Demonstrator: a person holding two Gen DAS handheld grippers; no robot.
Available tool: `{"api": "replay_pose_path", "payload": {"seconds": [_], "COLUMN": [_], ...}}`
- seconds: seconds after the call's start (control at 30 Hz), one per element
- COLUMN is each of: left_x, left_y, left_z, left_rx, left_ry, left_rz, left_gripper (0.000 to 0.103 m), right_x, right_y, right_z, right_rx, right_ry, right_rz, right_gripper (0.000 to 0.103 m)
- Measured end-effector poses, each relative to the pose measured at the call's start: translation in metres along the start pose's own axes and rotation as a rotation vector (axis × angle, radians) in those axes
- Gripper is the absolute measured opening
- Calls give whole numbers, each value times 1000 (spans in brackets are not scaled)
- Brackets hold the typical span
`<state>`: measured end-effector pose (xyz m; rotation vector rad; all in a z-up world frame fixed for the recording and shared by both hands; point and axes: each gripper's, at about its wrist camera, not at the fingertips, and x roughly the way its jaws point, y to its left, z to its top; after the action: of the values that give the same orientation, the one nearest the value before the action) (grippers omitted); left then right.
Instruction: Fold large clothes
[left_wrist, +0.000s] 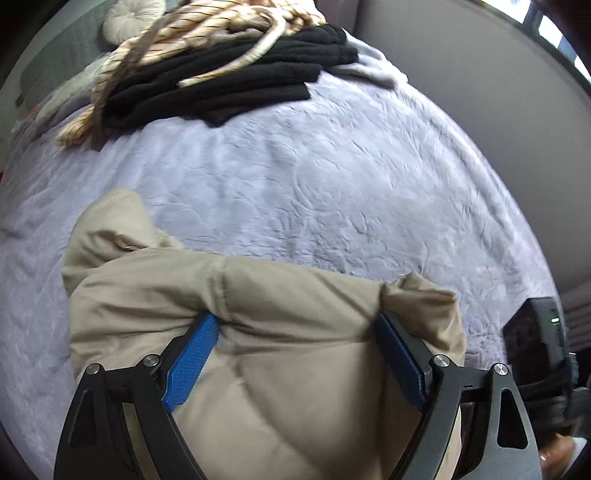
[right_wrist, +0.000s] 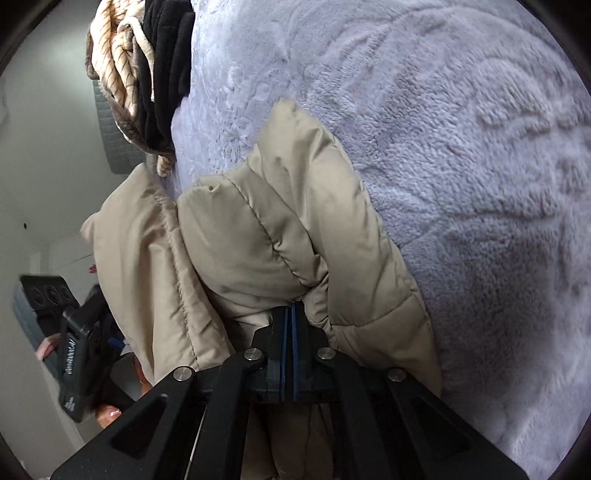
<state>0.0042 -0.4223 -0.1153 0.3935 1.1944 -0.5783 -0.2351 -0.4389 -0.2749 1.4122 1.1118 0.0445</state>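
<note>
A beige quilted puffer jacket (left_wrist: 229, 317) lies bunched at the near edge of a bed covered by a lilac fleece blanket (left_wrist: 295, 177). My left gripper (left_wrist: 295, 332) has its blue-padded jaws spread wide, with a thick fold of the jacket bulging between them; I cannot tell whether they press on it. My right gripper (right_wrist: 289, 314) is shut on a pinched seam of the same jacket (right_wrist: 280, 229), which hangs raised over the blanket (right_wrist: 461, 184). The right gripper's body shows in the left wrist view (left_wrist: 535, 339).
A stack of folded black clothes (left_wrist: 236, 81) with a cream striped garment (left_wrist: 192, 40) on top sits at the far side of the bed; it also shows in the right wrist view (right_wrist: 162, 74). A round pale cushion (left_wrist: 133, 14) lies behind it. A grey wall (left_wrist: 461, 74) borders the bed.
</note>
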Motion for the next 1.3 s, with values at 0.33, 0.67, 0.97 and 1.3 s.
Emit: {"api": "replay_pose_path", "payload": {"seconds": [0.33, 0.67, 0.97, 1.3], "left_x": [13, -9, -81, -95], "left_y": [-5, -2, 53, 118], "left_z": [0, 0, -29, -90], "left_rx": [8, 39, -51, -215], "left_ry": [32, 40, 7, 67], "left_rz": [33, 27, 31, 51], "left_gripper": [87, 88, 88, 103], "right_x": [-75, -17, -39, -68], "right_y": [99, 50, 38, 68], "right_z": [-65, -75, -79, -75], "right_rx": [-378, -280, -273, -288], "right_ry": [-206, -117, -120, -183], "right_rz": [-169, -362, -347, -423], "right_gripper": [6, 2, 5, 24]}}
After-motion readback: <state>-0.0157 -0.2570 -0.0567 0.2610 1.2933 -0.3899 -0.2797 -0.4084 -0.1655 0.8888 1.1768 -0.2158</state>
